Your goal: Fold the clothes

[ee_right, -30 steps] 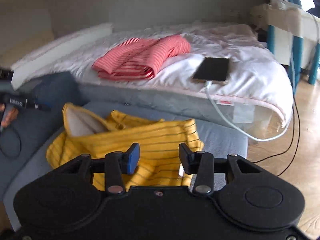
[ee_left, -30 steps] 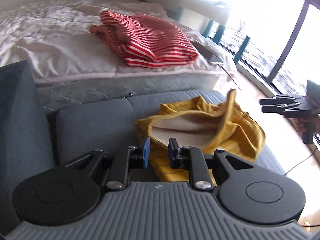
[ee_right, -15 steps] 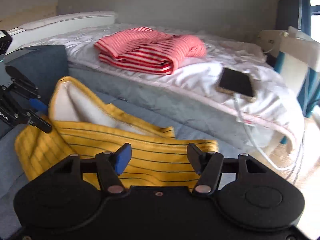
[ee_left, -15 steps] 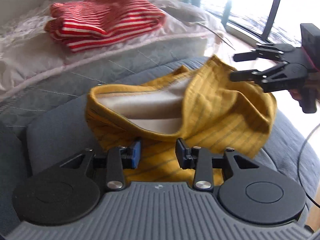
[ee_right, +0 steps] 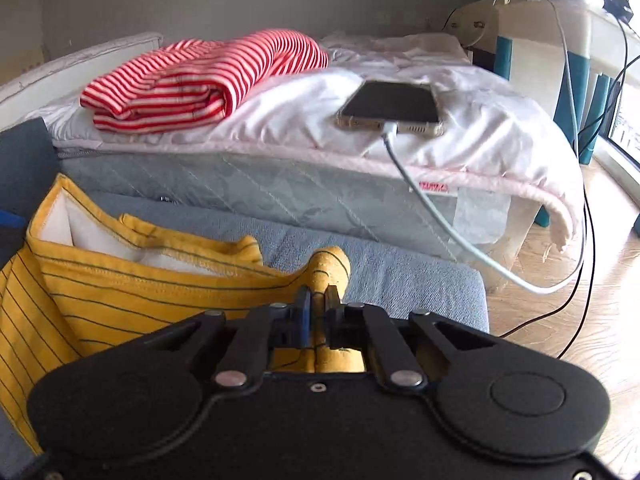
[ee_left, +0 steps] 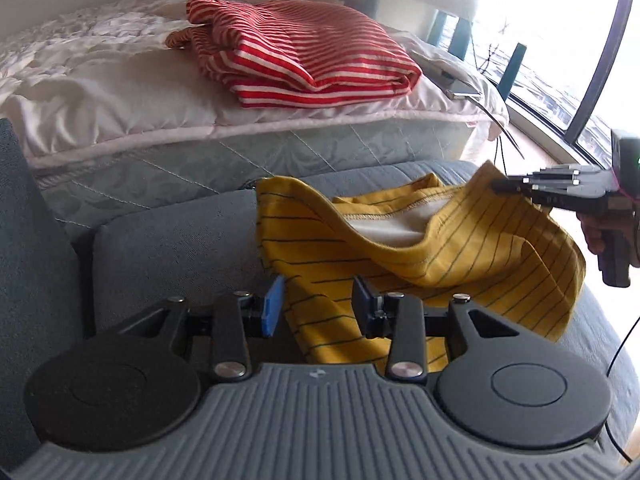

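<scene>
Cloth is now pinched: our right gripper (ee_right: 316,312), open a moment ago, is clamping a corner of the yellow striped garment (ee_left: 460,248) on the grey sofa (ee_left: 180,240). Our left gripper (ee_left: 318,310) is still gaping over the near edge, so we are readying the fold.

Yellow garment (ee_left: 460,264): soft knit cloth with thin dark stripes and a white fleecy lining. Sofa seat (ee_left: 180,240): grey woven fabric, matt, slightly coarse. Red-striped garment (ee_left: 304,56): smooth jersey cloth. Bed sheet (ee_left: 100,92): white, creased cloth. Left claw (ee_left: 318,306): matt black plastic, bright metal pivot pins. Phone (ee_right: 394,106): glossy dark screen. Floor (ee_right: 560,280): light wood, satin finish.
</scene>
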The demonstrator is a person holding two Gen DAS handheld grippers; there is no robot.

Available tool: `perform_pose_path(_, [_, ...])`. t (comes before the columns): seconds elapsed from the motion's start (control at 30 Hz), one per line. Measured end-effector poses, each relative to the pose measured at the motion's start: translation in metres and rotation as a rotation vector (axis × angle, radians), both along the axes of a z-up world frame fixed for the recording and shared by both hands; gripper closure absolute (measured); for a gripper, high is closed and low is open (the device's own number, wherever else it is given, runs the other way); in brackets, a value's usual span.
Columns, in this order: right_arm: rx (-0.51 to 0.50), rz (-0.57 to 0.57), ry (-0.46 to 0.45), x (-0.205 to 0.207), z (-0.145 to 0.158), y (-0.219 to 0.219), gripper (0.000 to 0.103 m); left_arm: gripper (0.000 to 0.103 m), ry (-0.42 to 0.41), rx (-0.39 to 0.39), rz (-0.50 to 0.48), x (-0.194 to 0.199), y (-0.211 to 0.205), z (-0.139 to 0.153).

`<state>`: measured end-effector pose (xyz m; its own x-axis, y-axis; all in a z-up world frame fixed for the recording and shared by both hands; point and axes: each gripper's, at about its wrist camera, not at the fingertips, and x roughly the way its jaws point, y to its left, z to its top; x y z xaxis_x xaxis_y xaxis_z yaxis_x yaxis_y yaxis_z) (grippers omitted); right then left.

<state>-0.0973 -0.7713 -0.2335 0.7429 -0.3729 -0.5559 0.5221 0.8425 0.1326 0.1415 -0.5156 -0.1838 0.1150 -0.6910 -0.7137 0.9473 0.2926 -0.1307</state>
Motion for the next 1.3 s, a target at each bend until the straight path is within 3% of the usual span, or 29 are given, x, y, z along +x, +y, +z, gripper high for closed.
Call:
perform_pose_path(0.07, [0.017,-0.066,-0.064,-0.013,0.010,-0.007,0.095,0.059,-0.030,0.014,-0.032,-0.007,-0.002,-0.004])
perform_pose_path(0.1, [0.011,-0.096,-0.067,-0.015,0.010,-0.012,0.095,0.054,-0.047,0.032,-0.043,-0.010,-0.006,-0.006])
perform_pose_path(0.2, [-0.009,-0.119,-0.031,-0.015,0.004,-0.023,0.090,0.053,-0.079,0.095,-0.015,-0.009,-0.012,-0.017])
perform_pose_path(0.3, [-0.076,-0.134,0.013,-0.016,0.004,-0.016,0.067,0.053,-0.113,0.134,0.023,-0.004,-0.009,-0.022])
perform_pose_path(0.33, [-0.111,-0.141,0.011,-0.019,0.007,-0.010,0.054,0.053,-0.115,0.126,0.027,-0.003,-0.007,-0.020])
perform_pose_path(0.4, [-0.153,-0.114,0.018,-0.020,0.014,0.003,0.053,0.053,-0.120,0.110,0.036,-0.001,-0.002,-0.015])
perform_pose_path(0.5, [-0.128,0.047,-0.032,-0.015,0.022,0.034,0.053,0.053,-0.170,0.035,-0.006,-0.011,0.000,0.000])
perform_pose_path(0.57, [-0.109,0.177,-0.045,-0.002,0.022,0.059,0.052,0.053,-0.178,-0.020,-0.086,-0.022,-0.009,0.006])
perform_pose_path(0.7, [-0.141,0.321,0.017,0.031,0.008,0.096,0.051,0.053,-0.170,-0.013,-0.163,-0.039,-0.043,-0.006])
perform_pose_path(0.83, [-0.220,0.414,0.090,0.050,-0.010,0.121,0.051,0.053,-0.212,0.078,-0.078,-0.031,-0.072,-0.034])
perform_pose_path(1.0, [-0.269,0.312,0.194,0.021,-0.025,0.096,0.051,0.050,-0.196,0.121,0.078,0.011,-0.056,-0.043])
perform_pose_path(1.07, [-0.235,0.225,0.190,-0.004,-0.021,0.079,0.051,0.046,-0.171,0.132,0.127,0.025,-0.043,-0.037])
perform_pose_path(1.13, [-0.171,0.143,0.170,-0.030,-0.018,0.061,0.048,0.046,-0.059,0.115,0.179,0.033,-0.021,-0.026])
perform_pose_path(1.17, [-0.083,0.112,0.131,-0.045,-0.015,0.051,0.042,0.047,0.011,0.102,0.200,0.036,-0.008,-0.019])
perform_pose_path(1.3, [0.337,0.033,-0.046,-0.104,-0.027,0.017,0.040,0.047,0.229,0.087,0.192,0.027,0.038,-0.009])
